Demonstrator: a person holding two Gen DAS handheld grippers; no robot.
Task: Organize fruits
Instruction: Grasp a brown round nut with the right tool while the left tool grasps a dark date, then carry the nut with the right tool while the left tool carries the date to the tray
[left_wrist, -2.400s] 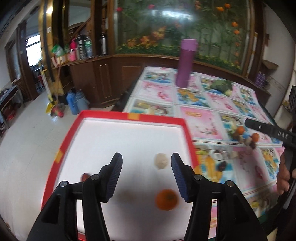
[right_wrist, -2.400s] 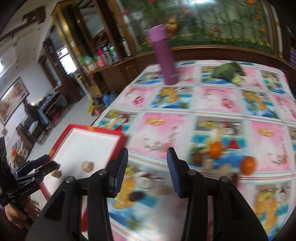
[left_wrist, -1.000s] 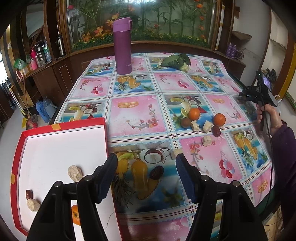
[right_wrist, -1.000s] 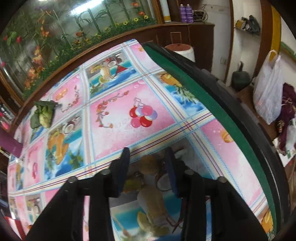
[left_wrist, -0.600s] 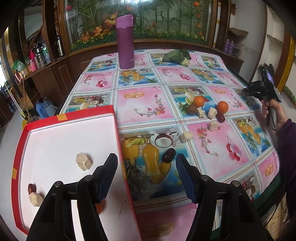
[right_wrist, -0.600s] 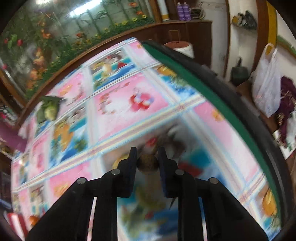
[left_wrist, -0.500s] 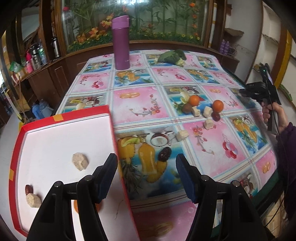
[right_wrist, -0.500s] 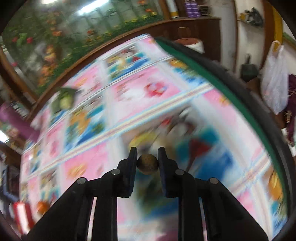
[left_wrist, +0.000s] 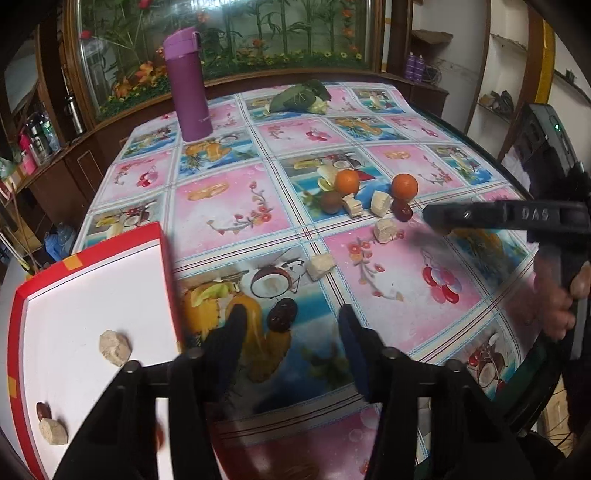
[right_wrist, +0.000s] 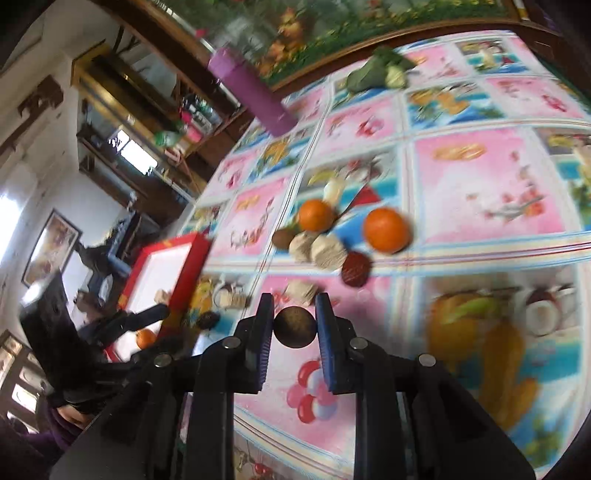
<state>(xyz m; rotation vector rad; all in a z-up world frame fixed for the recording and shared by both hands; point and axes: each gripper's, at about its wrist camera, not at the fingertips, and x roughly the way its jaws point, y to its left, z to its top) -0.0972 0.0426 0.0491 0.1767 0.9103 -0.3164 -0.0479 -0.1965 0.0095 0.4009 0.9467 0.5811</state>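
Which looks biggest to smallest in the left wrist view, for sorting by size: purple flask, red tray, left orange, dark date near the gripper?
1. Red tray
2. Purple flask
3. Left orange and dark date: too alike to rank, and the date is nearer the camera.

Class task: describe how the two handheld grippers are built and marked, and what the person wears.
Both the left gripper and right gripper are black plastic with silver rivets and blue ribbed pads. The right one bears "DAS" lettering. A dark purple sleeve shows.

"DAS" on right hand-held gripper (left_wrist: 436, 218)
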